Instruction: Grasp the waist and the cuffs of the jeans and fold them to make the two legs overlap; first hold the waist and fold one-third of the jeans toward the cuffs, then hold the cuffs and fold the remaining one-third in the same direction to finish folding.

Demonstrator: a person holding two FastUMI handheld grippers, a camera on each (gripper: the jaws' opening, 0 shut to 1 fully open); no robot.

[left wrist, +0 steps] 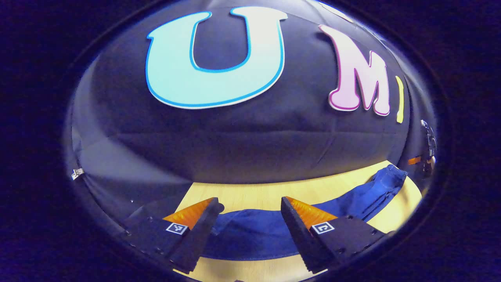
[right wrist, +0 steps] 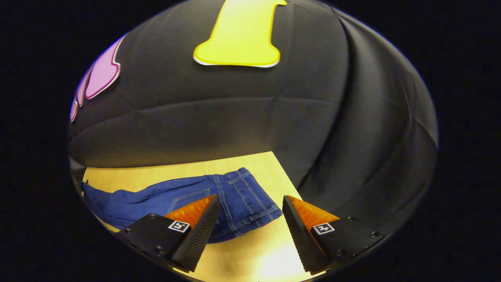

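Dark blue jeans (left wrist: pixel 254 235) lie flat on a light wooden table (left wrist: pixel 250 194). In the left gripper view one end of them spreads just below and ahead of my left gripper (left wrist: pixel 250 203), and the rest runs off to the right, ending in a bunched end (left wrist: pixel 391 174). My left gripper is open above the cloth and holds nothing. In the right gripper view the waist end of the jeans (right wrist: pixel 242 196), with a stitched back pocket and waistband, lies under and ahead of my right gripper (right wrist: pixel 250 197). That gripper is open too, with nothing between its fingers.
The black cloth wall (left wrist: pixel 235 149) rises right behind the table's far edge. The table's right corner (right wrist: pixel 274 154) sits close behind the waistband. A dark device with an orange part (left wrist: pixel 426 150) shows at the far right edge of the left gripper view.
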